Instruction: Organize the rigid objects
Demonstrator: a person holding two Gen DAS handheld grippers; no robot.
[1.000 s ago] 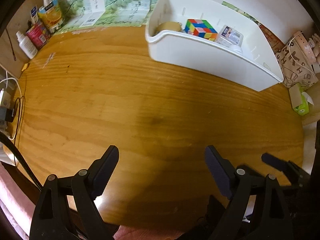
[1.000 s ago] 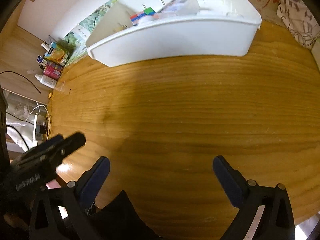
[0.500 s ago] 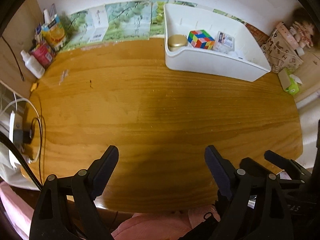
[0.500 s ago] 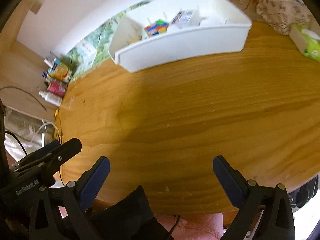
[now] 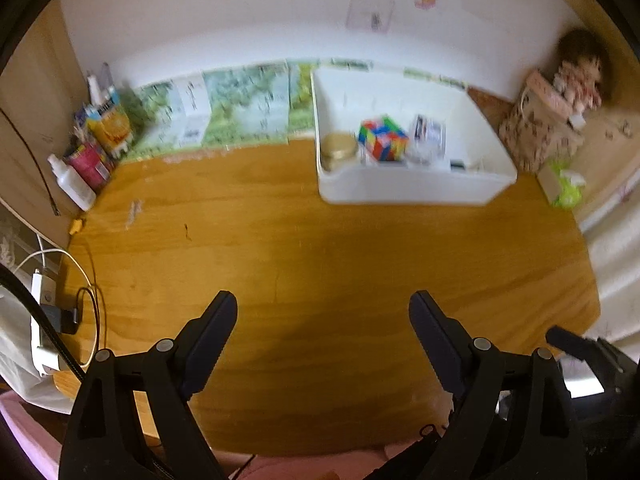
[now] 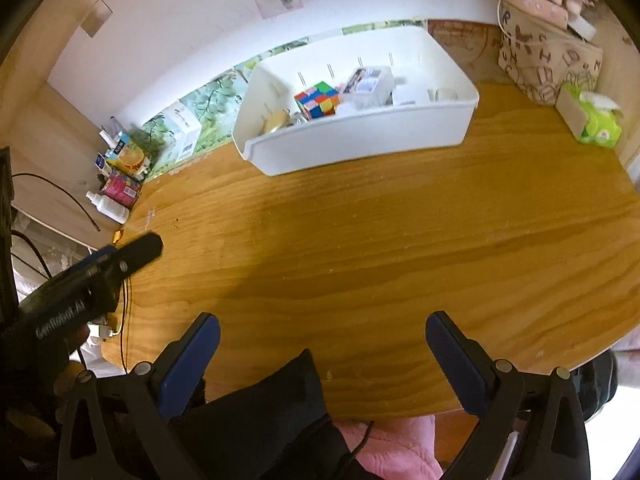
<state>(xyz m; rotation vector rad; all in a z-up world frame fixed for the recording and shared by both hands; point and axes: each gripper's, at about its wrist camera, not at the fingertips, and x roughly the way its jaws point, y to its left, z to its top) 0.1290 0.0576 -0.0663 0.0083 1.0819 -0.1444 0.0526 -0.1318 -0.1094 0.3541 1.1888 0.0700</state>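
A white bin [image 5: 404, 190] [image 6: 360, 142] stands at the far side of the wooden table [image 5: 320, 264] [image 6: 380, 232]. In it lie a colourful puzzle cube [image 5: 383, 138] [image 6: 318, 100], a gold-lidded jar [image 5: 339, 148] [image 6: 276, 120] and a clear plastic box [image 5: 430, 134] [image 6: 370, 82]. My left gripper [image 5: 323, 312] is open and empty over the table's near edge. My right gripper [image 6: 322, 332] is open and empty, also near the front edge. The left gripper's body [image 6: 92, 276] shows at the left of the right wrist view.
Bottles and cartons [image 5: 92, 148] [image 6: 120, 176] crowd the far left corner. A patterned bag [image 5: 540, 136] [image 6: 548, 56] and a green tissue pack [image 5: 562, 184] [image 6: 596, 120] stand at the far right. Cables and a power strip [image 5: 48, 320] lie at the left edge.
Both grippers have pulled back and up from the bin. It now looks smaller and farther away. The jaws stayed open and empty.
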